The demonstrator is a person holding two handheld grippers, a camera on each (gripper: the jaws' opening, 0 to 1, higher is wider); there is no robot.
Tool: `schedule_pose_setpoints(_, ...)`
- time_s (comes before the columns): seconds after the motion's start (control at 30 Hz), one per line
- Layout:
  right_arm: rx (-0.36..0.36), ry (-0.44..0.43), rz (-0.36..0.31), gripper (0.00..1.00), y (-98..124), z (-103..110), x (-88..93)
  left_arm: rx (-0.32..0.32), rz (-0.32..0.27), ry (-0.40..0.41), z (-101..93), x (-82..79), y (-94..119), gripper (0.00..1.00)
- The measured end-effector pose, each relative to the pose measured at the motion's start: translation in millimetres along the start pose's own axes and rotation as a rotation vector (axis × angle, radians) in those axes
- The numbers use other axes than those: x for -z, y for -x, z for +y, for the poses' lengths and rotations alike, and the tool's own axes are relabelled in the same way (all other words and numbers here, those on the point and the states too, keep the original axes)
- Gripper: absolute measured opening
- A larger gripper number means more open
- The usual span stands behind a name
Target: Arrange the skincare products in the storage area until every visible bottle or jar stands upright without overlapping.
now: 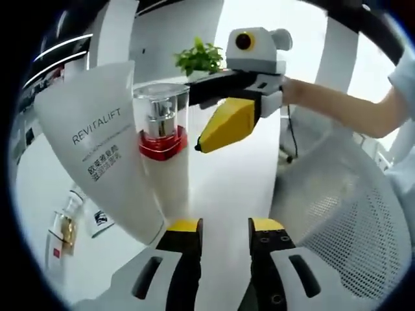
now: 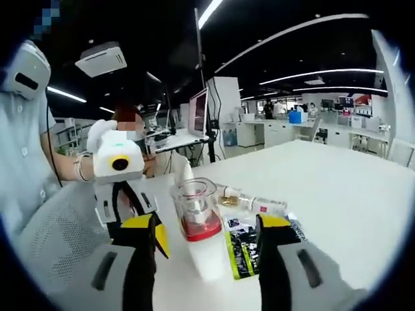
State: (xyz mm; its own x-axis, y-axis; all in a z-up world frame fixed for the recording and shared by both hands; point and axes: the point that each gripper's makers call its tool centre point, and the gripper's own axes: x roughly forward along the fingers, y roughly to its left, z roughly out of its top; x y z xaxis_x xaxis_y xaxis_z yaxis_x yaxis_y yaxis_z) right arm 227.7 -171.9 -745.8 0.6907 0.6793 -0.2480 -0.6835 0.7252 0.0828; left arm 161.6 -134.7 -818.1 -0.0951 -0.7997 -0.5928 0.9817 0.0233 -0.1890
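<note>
The tall white skincare bottle with a red collar and a clear plastic cap (image 1: 162, 139) stands upright on the white table (image 1: 227, 175), and in the right gripper view I see it (image 2: 198, 227) between my right gripper's (image 2: 209, 234) spread jaws, untouched by either as far as I can tell. My left gripper (image 1: 225, 227) points at it with jaws parted and nothing between them; in the right gripper view that gripper (image 2: 155, 236) sits just beside the bottle. A white REVITALIFT paper bag (image 1: 97, 136) leans close against the bottle. On the table lie a slim clear bottle with a gold neck (image 2: 249, 204), on its side, and a dark printed sachet (image 2: 243, 249). A white mesh chair back (image 1: 350, 207) stands near.
</note>
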Motion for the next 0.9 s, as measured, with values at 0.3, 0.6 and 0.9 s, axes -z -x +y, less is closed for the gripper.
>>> schedule_pose_setpoints(0.3,0.124,-0.087,-0.024,0.99,17,0,-9.6,-0.046,-0.053,0.014,3.4,-10.5,24,0.33)
schedule_pose_setpoints(0.6,0.257,-0.074,0.01,0.99,31,-5,-8.3,-0.124,-0.113,0.039,14.3,-19.1,52,0.44)
schedule_pose_setpoints(0.9,0.304,-0.062,0.061,1.0,35,0,-5.0,-0.204,-0.17,0.09,24.2,-21.2,68,0.57)
